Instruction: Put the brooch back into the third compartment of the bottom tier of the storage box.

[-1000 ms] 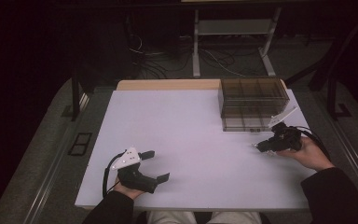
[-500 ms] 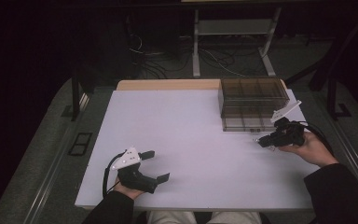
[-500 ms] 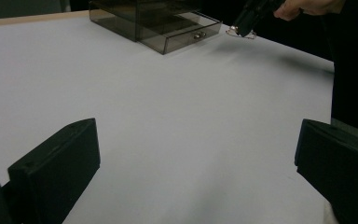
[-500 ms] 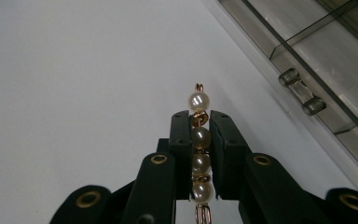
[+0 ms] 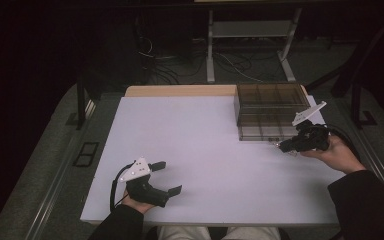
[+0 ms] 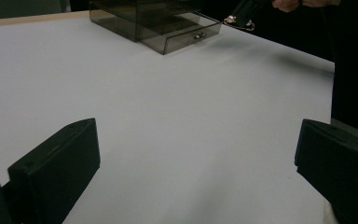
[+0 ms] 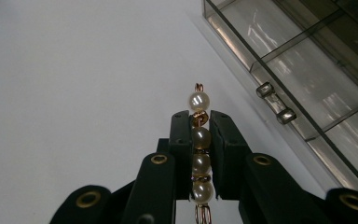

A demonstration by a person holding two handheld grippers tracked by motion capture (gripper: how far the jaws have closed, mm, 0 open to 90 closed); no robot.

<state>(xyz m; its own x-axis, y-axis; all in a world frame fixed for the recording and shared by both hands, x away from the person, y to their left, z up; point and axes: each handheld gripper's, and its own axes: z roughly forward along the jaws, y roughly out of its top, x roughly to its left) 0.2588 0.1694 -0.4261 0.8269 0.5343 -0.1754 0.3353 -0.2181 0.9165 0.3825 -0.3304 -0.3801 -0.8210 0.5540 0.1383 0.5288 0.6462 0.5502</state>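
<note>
right claw (image 7: 199, 122) lifted pearl strand (image 7: 199, 140) beside drawer box (image 7: 307, 70).

Bare table (image 5: 205, 140), drawer box (image 5: 270, 107) far right

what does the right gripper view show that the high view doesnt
Right gripper view alone: the held thing is a string of cream pearl beads on gold wire, clamped between the right gripper jaws, and the drawer's small clear handle. High view alone: the left gripper, jaws open, resting low on the white table, plus both forearms and the floor beyond. Both share the smoky transparent plastic drawer box beside the right gripper.
</note>
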